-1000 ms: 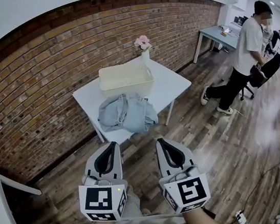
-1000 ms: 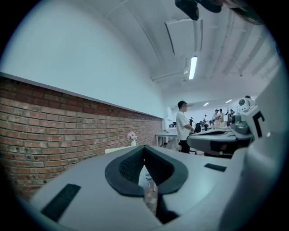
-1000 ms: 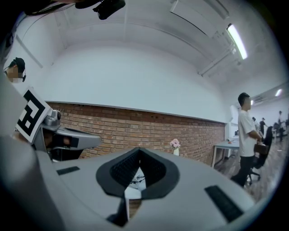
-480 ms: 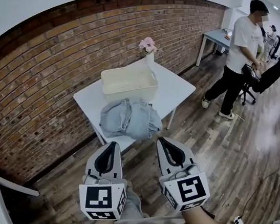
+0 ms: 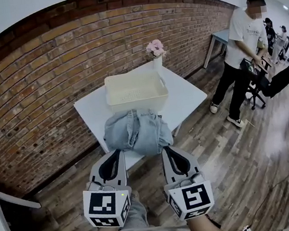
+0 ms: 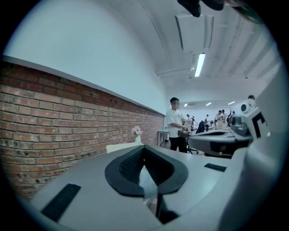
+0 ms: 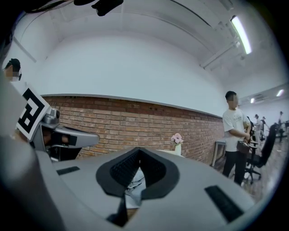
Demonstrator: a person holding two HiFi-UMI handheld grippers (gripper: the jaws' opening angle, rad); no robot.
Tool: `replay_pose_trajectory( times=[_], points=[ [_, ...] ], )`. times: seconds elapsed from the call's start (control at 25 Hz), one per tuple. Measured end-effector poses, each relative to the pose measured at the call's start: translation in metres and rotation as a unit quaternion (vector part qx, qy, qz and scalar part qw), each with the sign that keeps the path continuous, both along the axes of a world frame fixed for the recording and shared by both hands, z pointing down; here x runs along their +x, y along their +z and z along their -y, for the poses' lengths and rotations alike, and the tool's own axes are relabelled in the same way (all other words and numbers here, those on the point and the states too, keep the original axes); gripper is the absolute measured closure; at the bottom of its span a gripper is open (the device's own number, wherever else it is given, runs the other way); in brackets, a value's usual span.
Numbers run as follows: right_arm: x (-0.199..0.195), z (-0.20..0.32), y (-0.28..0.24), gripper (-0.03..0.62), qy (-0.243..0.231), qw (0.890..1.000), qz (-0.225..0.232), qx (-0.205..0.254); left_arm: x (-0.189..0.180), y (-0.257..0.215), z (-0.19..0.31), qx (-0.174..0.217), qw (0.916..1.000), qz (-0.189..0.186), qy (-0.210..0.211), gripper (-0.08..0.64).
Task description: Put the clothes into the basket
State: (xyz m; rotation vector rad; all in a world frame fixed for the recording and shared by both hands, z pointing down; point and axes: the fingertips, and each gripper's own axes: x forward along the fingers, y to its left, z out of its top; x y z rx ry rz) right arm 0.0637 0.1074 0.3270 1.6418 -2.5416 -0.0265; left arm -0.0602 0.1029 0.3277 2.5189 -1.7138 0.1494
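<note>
Rumpled denim clothes (image 5: 138, 132) nearer; perforated basket (image 5: 137, 102)

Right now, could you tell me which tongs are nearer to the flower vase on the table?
Right. The right tongs sit almost directly below the flower vase in the head view, pointing toward it; the left tongs sit farther off to its left.

a red brick wall (image 5: 39, 89) runs behind a white square table (image 5: 190, 98) on a wood plank floor (image 5: 236, 163). a strip light (image 6: 199, 64) glows on the white ceiling (image 6: 226, 49).
</note>
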Motion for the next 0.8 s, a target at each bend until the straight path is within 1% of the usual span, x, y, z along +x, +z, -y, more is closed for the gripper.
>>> replay_pose_trajectory(
  times=[0.24,0.8],
  points=[
    [-0.007,0.038,0.01,0.586,0.004,1.0,-0.006,-0.017,-0.008,0.014,0.041,-0.022,0.9997,0.005,0.003,0.551],
    [-0.022,0.113,0.033,0.586,0.028,0.998,-0.018,-0.055,-0.017,0.045,0.118,-0.076,0.9964,0.009,0.038,0.551]
  ],
)
